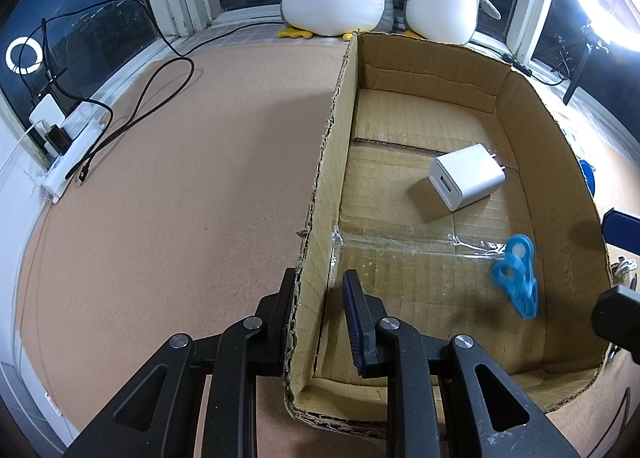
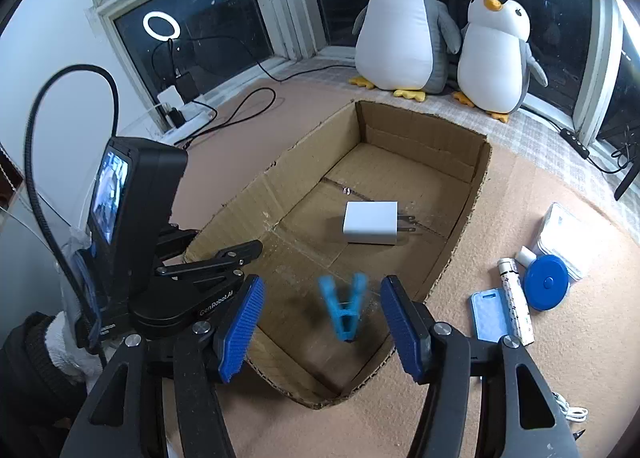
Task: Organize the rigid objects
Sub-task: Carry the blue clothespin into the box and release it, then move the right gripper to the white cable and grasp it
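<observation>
Left tongs (image 1: 320,298): being held astride the left wall of the cardboard box (image 1: 326,162); one finger is being kept outside the wall, the other inside; whether the wall is actually being pinched cannot be told.
Right tongs (image 2: 322,322): being held apart, blue pads (image 2: 240,330) facing each other over the near end of the box; nothing is being gripped.
Clothespin (image 2: 344,308): blue, being seen blurred between the right tongs' fingers, touching neither pad; in the left wrist view it is being shown to the right of the left tongs, near the right wall.
Charger (image 2: 370,223): white, being seen lying on the box floor, ahead of both tongs, prongs pointing right in the right wrist view.
Loose items: a blue round case (image 2: 546,283), a white spotted tube (image 2: 514,300) and a light blue card holder (image 2: 490,316) are being left on the tabletop (image 2: 560,358), outside the box, right of the right tongs.
Background: two plush penguins (image 2: 400,26) are being seen beyond the far end of the box.
</observation>
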Motion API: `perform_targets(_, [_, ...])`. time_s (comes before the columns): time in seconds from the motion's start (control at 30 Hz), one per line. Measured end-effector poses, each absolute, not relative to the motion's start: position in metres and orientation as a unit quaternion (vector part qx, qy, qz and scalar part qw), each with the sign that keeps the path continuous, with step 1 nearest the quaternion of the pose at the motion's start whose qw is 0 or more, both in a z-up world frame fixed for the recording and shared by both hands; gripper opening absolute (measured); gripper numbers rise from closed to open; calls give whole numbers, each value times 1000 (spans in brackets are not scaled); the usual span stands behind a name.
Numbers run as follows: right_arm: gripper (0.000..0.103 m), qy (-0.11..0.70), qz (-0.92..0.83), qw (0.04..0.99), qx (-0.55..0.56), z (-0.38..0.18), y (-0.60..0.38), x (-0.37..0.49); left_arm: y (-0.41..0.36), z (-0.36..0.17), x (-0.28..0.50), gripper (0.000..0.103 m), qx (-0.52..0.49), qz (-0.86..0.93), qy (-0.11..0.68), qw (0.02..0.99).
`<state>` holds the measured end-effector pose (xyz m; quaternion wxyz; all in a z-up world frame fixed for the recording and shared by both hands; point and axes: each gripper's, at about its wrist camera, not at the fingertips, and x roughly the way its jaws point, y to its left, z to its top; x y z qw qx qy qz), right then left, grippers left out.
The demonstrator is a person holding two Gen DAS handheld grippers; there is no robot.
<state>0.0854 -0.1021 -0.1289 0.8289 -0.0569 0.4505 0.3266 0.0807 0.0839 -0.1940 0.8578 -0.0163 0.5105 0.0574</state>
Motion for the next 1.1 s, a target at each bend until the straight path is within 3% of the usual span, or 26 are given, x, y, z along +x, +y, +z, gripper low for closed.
perform_targets(0.53, [57,492,210,840,89,-132,-211,77,84,-194,81,23,-16,57,510,858])
perform_targets(1.1, [57,542,63,785,294,-186,-338,86,84,-193,81,23,-16,53,509,859])
